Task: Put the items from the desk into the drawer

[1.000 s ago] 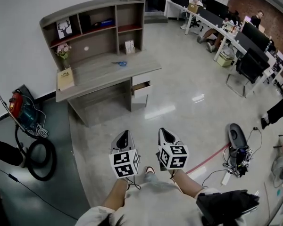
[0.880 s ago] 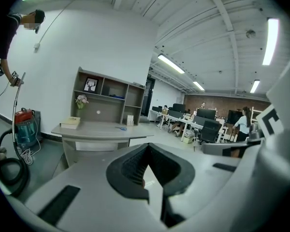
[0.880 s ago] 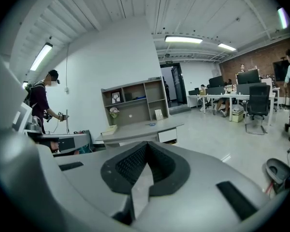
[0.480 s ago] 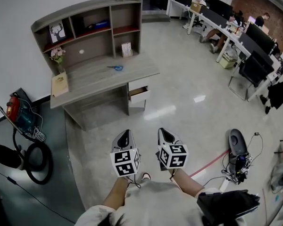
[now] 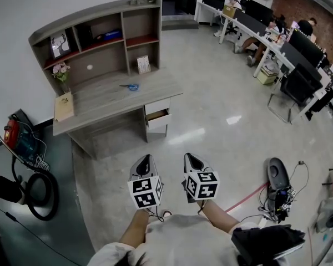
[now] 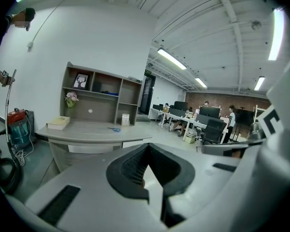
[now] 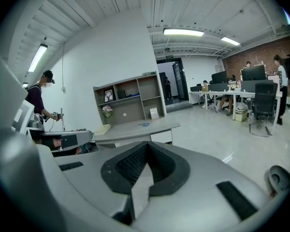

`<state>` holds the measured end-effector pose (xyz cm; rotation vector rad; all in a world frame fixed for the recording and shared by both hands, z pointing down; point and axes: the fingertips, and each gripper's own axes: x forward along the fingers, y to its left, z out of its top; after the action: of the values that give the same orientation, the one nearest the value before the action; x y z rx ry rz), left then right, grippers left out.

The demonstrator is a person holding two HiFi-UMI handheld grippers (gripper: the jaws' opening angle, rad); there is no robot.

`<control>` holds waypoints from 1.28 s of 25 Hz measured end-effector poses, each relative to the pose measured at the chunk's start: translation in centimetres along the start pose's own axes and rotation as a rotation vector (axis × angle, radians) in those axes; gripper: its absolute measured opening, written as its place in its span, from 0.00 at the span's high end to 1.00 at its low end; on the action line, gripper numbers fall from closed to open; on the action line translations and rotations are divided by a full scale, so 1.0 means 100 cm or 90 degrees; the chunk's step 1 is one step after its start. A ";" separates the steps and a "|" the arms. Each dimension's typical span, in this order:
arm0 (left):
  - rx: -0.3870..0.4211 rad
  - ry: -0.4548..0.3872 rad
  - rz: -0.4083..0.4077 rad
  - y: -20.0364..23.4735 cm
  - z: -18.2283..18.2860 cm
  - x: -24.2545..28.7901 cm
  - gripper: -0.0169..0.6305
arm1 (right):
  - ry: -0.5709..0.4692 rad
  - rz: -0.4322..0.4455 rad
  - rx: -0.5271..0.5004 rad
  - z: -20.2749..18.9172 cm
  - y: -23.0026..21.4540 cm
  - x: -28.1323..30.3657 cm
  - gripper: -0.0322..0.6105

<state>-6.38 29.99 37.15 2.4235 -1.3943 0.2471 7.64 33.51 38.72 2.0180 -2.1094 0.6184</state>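
Head view: we see the left gripper (image 5: 145, 159) and right gripper (image 5: 190, 158) held side by side, low in front of the body and pointing forward. They are well apart from the desk (image 5: 108, 101), where scissors (image 5: 132, 86) and a book (image 5: 64, 106) lie and the drawer (image 5: 157, 115) is partly open. Left gripper view: we see its jaws clenched together on nothing, with the desk far ahead. Right gripper view: jaws likewise closed and empty, plus a person in a cap (image 7: 38, 98) at the left, whom the head view does not show.
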 end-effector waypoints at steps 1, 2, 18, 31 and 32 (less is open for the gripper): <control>0.000 0.001 0.000 -0.001 0.000 0.004 0.98 | 0.002 0.001 0.001 0.000 -0.002 0.003 0.95; 0.001 0.002 0.000 -0.002 0.001 0.008 0.98 | 0.004 0.001 0.002 0.000 -0.005 0.005 0.95; -0.010 0.021 0.023 0.019 -0.003 0.036 0.98 | 0.031 0.013 0.010 -0.004 -0.012 0.041 0.95; -0.008 0.020 -0.003 0.053 0.035 0.139 0.98 | 0.036 0.002 0.004 0.036 -0.028 0.139 0.95; -0.004 0.017 -0.004 0.057 0.042 0.148 0.98 | 0.034 0.005 0.006 0.042 -0.027 0.150 0.95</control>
<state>-3.84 13.87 38.99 2.4095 -1.3735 0.2723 9.81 18.09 41.23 1.9763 -2.0884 0.6770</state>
